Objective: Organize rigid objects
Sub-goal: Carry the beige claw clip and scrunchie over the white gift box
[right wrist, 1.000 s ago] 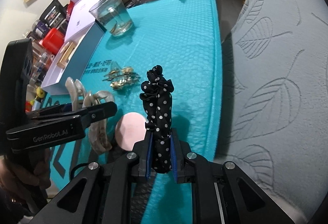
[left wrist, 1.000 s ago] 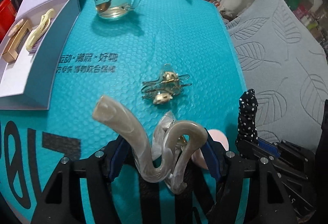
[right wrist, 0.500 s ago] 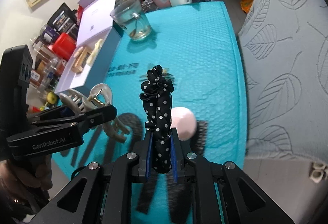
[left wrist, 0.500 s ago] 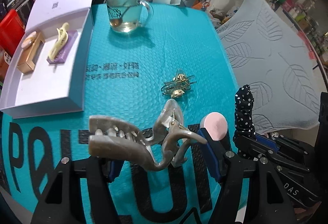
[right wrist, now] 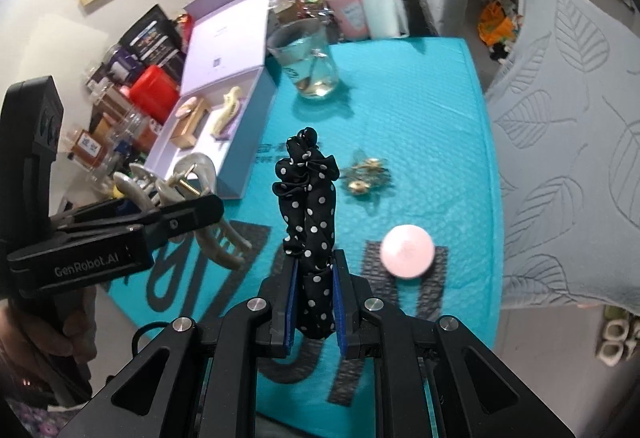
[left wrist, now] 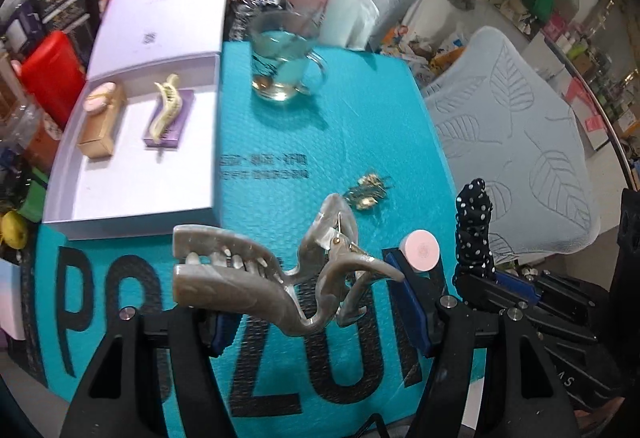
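Two hand-held grippers are raised above a counter [left wrist: 360, 109] covered by a teal bubble mailer with large black lettering, partly cut off by the frame edge and by the gripper bodies. At the counter's left edge lies an open lavender gift box [left wrist: 132, 173] with its lid standing up behind; inside are a cream hair claw [left wrist: 166, 109] on a purple card and a tan carton with a pink item on top, too small to identify. Behind, a glass mug [left wrist: 280, 65] holds liquid and a spoon, motion-blurred.

Left hand-held gripper [left wrist: 316, 306]: jaws part-way apart, pads clamped on a marbled beige hair claw clip [left wrist: 256, 278], held clear of the counter; its lower part is hidden behind the gripper body. The hand on its grip is barely visible at the right view's edge.

Right hand-held gripper [right wrist: 314, 302]: jaws narrow, pinching a black polka-dot scrunchie [right wrist: 308, 205] that stands upright above the fingers.

On the mailer, well apart from the box, rest a round pink compact-like disc [right wrist: 406, 252] and a small gold hair clip [right wrist: 366, 177], its shape blurred.
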